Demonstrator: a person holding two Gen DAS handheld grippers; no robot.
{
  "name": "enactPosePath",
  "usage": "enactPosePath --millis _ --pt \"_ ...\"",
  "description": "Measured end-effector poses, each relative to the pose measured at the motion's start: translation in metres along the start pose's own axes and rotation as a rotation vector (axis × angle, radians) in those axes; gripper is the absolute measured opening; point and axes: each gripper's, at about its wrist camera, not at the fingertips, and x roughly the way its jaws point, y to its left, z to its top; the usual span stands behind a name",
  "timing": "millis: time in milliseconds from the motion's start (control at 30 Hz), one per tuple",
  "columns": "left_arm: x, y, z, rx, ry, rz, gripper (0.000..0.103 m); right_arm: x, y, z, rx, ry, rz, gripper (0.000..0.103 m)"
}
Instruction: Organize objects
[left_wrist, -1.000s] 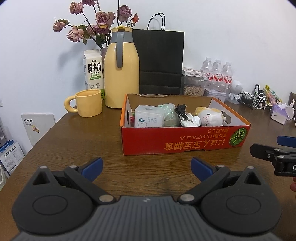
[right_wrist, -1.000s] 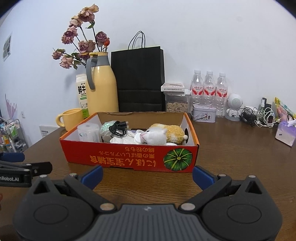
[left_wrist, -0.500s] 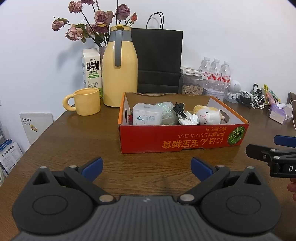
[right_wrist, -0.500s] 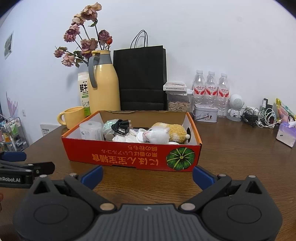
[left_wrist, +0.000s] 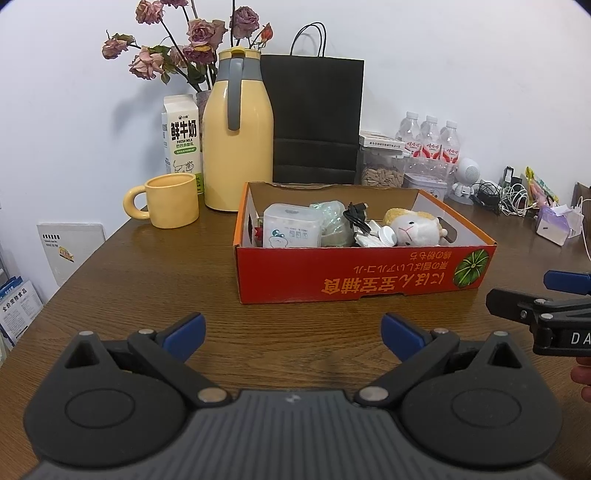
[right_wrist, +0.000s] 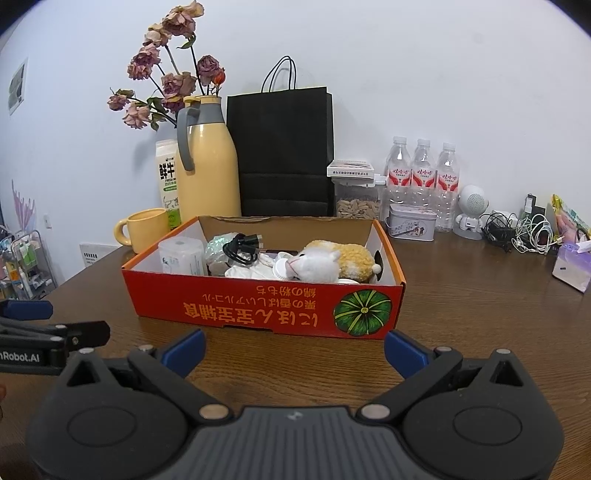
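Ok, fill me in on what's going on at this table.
A person holds a two-finger tool in each hand, both in front of a red cardboard box on the wooden table. The left tool and right tool are both open and hold nothing. The box already contains a plush toy, a black cable and a white plastic container. A yellow mug and yellow thermos stand behind the box, untouched.

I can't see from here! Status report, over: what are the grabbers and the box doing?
Left gripper open, empty. Right gripper open, empty. Box on table, toy sheep inside. Nothing in the way.
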Motion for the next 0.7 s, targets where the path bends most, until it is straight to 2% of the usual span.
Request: enactPosePath --millis 367,500,700 --pt "-0.0007 -0.0013 -0.0009 0.002 0.000 0.000 0.103 0.0006 -0.0013 -0.0006 0.002 0.000 0.000 0.103" --pt "-0.0036 -0.0012 -0.0012 -0.006 -0.016 0.022 0.103 0.0006 -0.0023 -0.0012 0.003 0.001 -0.001 0.103" --pt "-0.0049 -0.0019 -0.0018 -0.002 -0.017 0.003 0.103 0.0016 -0.0026 -0.0035 0.003 0.003 -0.001 0.103"
